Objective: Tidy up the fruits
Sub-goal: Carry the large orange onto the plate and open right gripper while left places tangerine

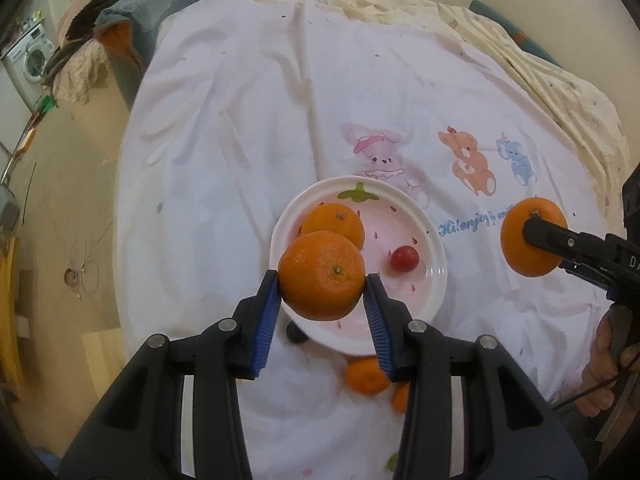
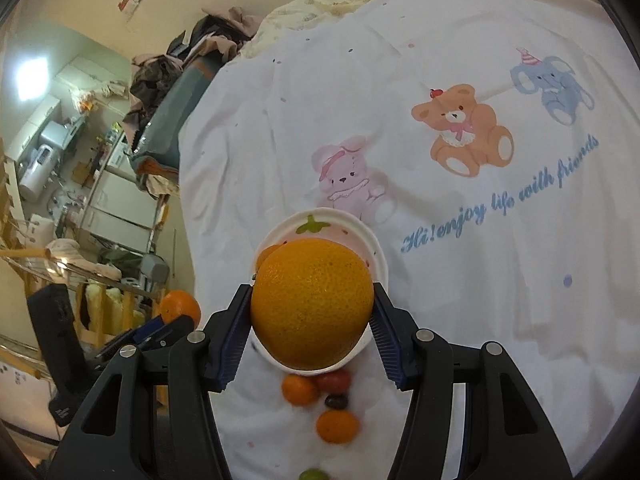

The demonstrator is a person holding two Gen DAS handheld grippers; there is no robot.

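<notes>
**Left wrist view: both grippers carrying oranges over the plate**

Left gripper [image 1: 322, 294] clamps a mandarin [image 1: 321, 275] above the white plate [image 1: 434, 280], where another orange [image 1: 336, 222] and a cherry tomato [image 1: 405, 258] lie. Right gripper [image 2: 312, 320] grasps a large orange [image 2: 312, 302] above the plate's near edge; small fruits [image 2: 300, 390] lie on the bedsheet [image 2: 460, 280].

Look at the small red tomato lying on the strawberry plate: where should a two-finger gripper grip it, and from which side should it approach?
Grip the red tomato across its widest middle, coming down from above. It is small, round and lies low inside the plate, so the raised rim probably blocks a sideways approach. Set the fingers away from the orange beside it.
</notes>
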